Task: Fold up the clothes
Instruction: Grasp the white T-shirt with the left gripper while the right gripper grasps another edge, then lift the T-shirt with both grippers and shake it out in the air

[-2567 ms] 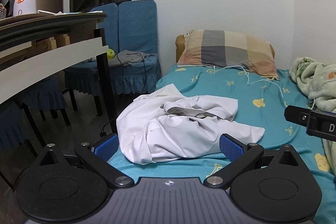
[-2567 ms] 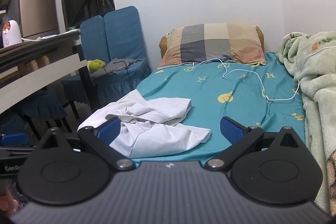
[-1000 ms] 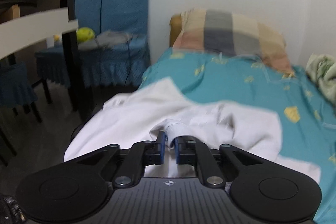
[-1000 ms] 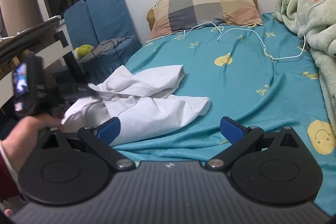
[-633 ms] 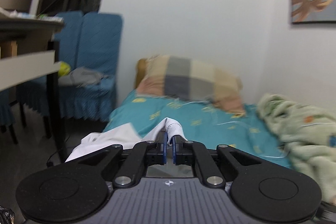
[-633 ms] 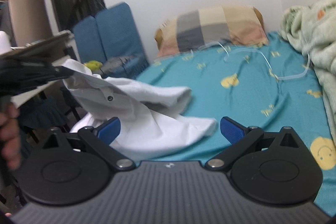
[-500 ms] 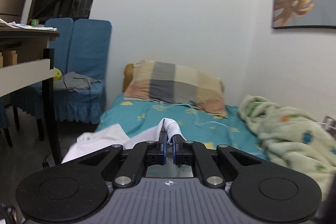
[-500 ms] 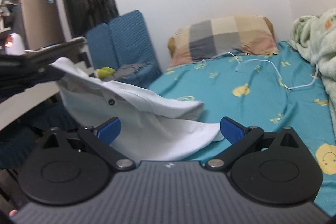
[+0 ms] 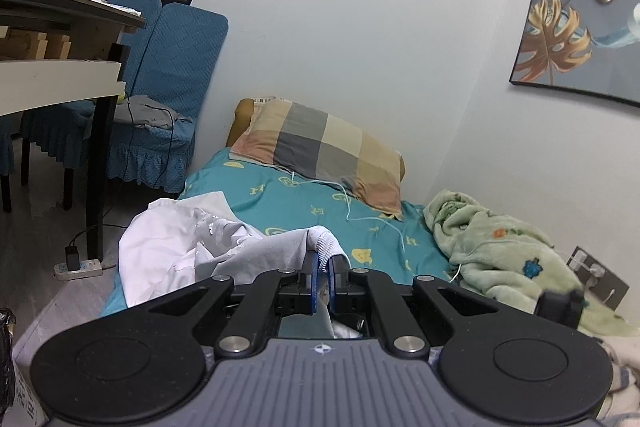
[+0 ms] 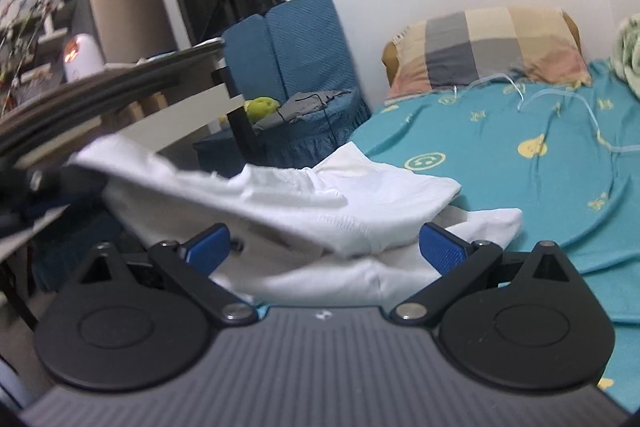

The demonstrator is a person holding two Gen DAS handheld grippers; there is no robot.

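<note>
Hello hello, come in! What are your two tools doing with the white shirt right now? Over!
Left tool shut on white shirt, one edge lifted. Right tool open, shirt between its fingers, ungripped. White cable lies farther up the bed.

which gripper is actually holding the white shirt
The left gripper: its blue pads are shut on a ribbed edge of the white shirt. The right gripper is wide open, gripping nothing.

shirt [image 9: 176,243] on bed [image 9: 288,203] near edge | pillow [image 9: 320,143] behind | blanket [image 9: 500,251] right | chair [image 9: 168,75] left
</note>
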